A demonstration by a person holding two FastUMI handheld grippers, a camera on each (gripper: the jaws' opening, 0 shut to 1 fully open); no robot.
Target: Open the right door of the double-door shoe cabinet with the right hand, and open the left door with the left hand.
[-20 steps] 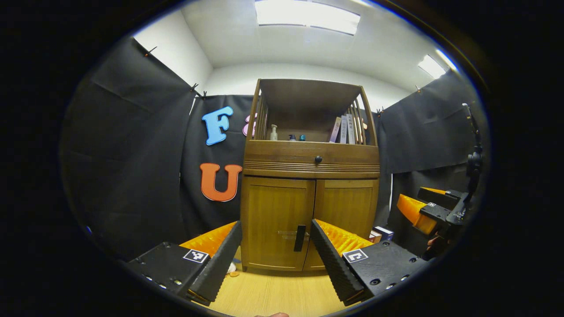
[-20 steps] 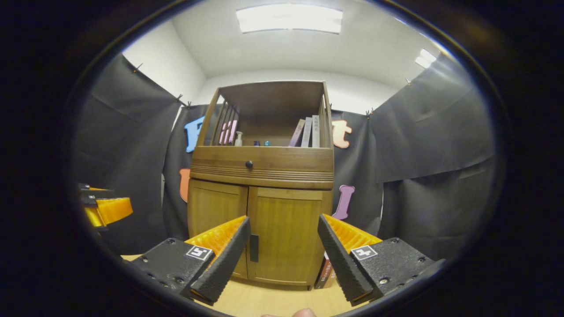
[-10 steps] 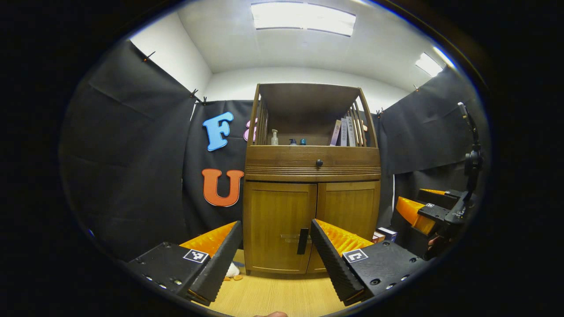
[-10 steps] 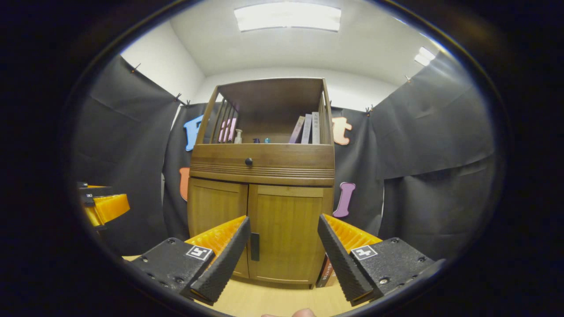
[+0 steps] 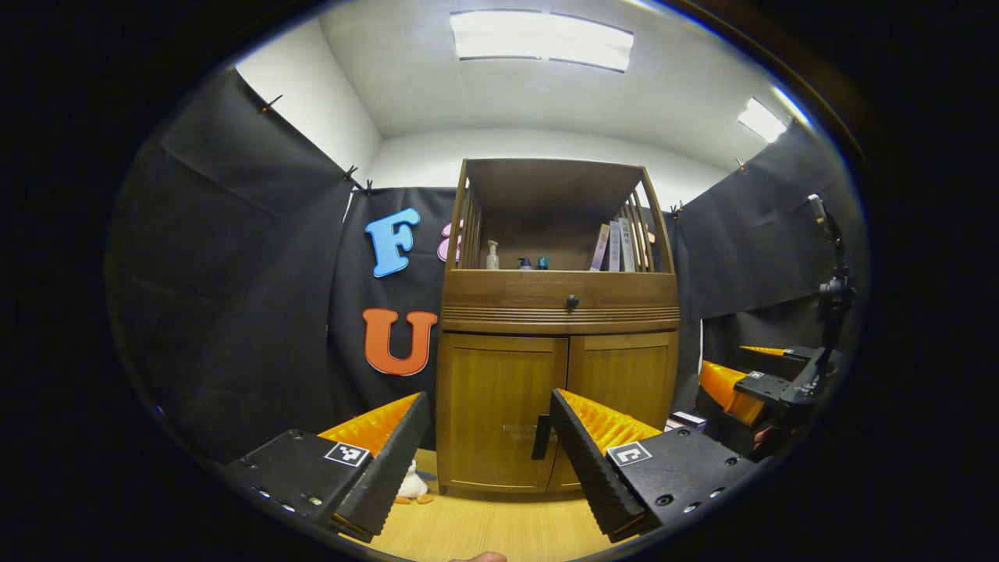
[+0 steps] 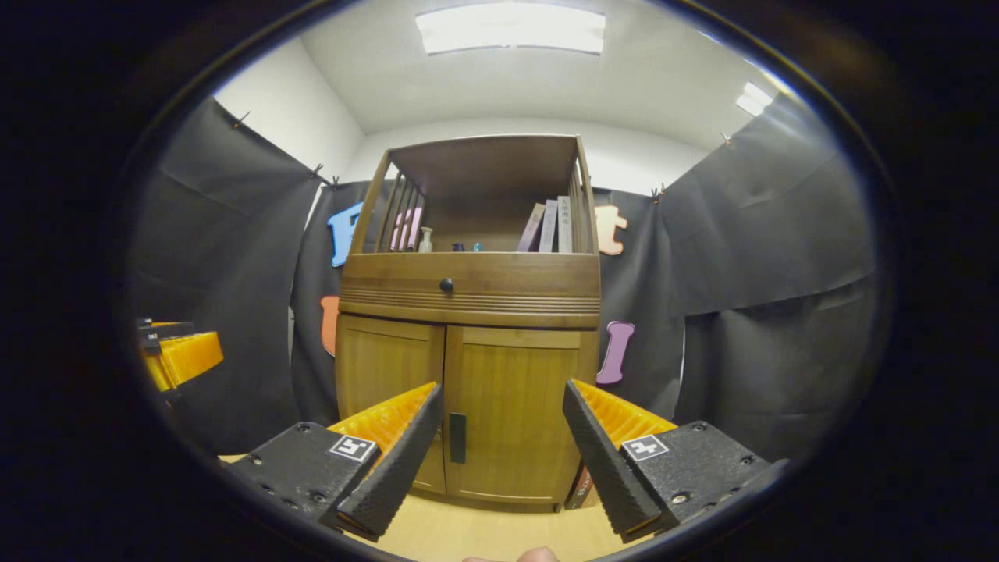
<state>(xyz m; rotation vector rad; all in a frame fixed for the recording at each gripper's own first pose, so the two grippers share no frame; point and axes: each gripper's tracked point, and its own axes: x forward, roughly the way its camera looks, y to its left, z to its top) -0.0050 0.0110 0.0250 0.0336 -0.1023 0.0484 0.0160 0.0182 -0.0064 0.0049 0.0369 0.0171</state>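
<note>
The wooden shoe cabinet (image 5: 558,312) stands straight ahead with both lower doors closed. In the left gripper view, my left gripper (image 5: 488,398) is open and empty, still short of the left door (image 5: 492,390); a dark handle (image 5: 540,437) by the middle seam is partly hidden behind one finger. The right gripper (image 5: 741,382) hangs off to the right of the cabinet. In the right gripper view, my right gripper (image 6: 503,386) is open and empty in front of the right door (image 6: 515,375), apart from it. The dark handle (image 6: 457,437) sits just inside its fingers. The left gripper (image 6: 179,359) shows at the far left.
Above the doors are a drawer with a round knob (image 5: 572,300) and an open shelf with small bottles (image 5: 492,256) and books (image 5: 613,246). A small toy (image 5: 410,488) lies on the wood floor left of the cabinet; boxes (image 5: 687,421) lie to its right. A stand (image 5: 833,289) rises at the far right.
In the left gripper view the cabinet has slid lower and slightly right; in the right gripper view it has shifted slightly right. Both grippers stay open and both doors stay closed.
</note>
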